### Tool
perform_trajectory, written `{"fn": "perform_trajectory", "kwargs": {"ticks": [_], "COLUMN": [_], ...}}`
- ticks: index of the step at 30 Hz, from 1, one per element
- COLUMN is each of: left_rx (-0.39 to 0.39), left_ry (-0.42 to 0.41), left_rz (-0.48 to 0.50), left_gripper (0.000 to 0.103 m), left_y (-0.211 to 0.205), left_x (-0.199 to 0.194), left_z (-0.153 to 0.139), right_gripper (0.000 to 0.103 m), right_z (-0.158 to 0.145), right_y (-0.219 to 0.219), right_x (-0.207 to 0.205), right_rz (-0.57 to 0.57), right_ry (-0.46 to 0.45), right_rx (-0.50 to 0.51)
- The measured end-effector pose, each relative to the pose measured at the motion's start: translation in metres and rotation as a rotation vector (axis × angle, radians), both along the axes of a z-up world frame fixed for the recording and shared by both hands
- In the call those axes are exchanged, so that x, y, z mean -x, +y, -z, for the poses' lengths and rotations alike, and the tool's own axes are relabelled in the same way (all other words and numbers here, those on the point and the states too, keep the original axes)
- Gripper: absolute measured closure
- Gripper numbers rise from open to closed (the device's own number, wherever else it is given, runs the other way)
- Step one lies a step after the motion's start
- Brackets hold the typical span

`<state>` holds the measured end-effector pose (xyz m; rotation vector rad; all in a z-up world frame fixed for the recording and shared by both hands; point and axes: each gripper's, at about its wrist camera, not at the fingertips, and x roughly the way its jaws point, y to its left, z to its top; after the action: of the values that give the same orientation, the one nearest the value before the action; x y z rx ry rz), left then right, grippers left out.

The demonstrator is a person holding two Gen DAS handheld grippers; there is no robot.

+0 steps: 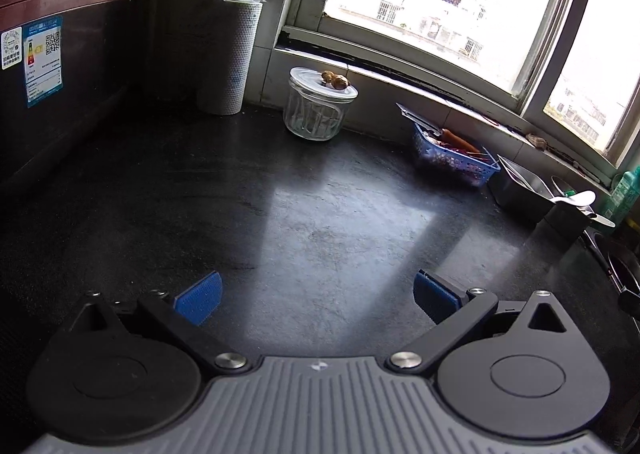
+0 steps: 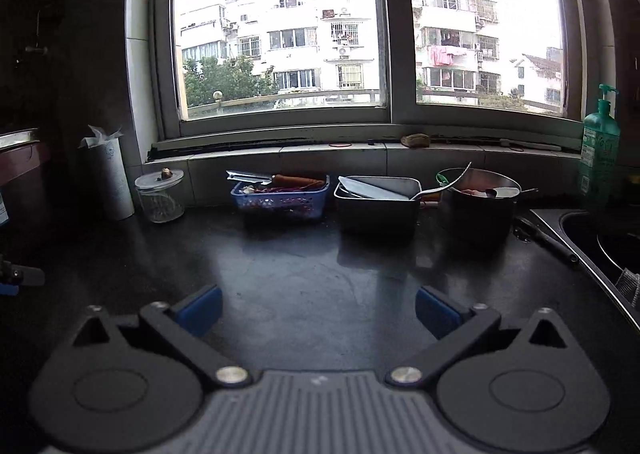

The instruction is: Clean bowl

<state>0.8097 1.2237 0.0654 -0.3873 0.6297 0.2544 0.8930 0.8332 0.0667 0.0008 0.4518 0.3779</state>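
Both wide open and empty, right tool (image 2: 319, 312) nearer the round bowl (image 2: 482, 199) lying ahead-right across the table (image 2: 304, 266), left tool (image 1: 316, 296) farther

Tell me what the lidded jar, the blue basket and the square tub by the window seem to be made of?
The clear ribbed jar looks like glass: see-through, with glinting ridges. Its lid is clear too, glass or plastic. The blue lattice basket looks like moulded plastic, matte, with a regular grid of holes. The square grey tub looks like metal, probably stainless steel, with a dull sheen and a thin rolled rim.
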Motion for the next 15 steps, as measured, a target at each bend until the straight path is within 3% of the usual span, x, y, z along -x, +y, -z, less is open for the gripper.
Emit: {"fn": "perform_trajectory", "kwargs": {"ticks": [8, 15], "left_rx": [-0.026, 0.015], "left_ry": [-0.028, -0.066], "left_rz": [0.101, 0.382], "left_gripper": [0.000, 0.000], "left_y": [0.019, -0.037], "left_x": [-0.009, -0.021], "left_z": [0.001, -0.001], "right_gripper": [0.000, 0.000], "right_z": [-0.013, -0.042], "right_y": [0.045, 0.016], "right_x": [-0.012, 0.037], "right_rz": [0.075, 0.179], "right_ry": [0.013, -0.019], "right_rx": [-0.021, 0.017]}}
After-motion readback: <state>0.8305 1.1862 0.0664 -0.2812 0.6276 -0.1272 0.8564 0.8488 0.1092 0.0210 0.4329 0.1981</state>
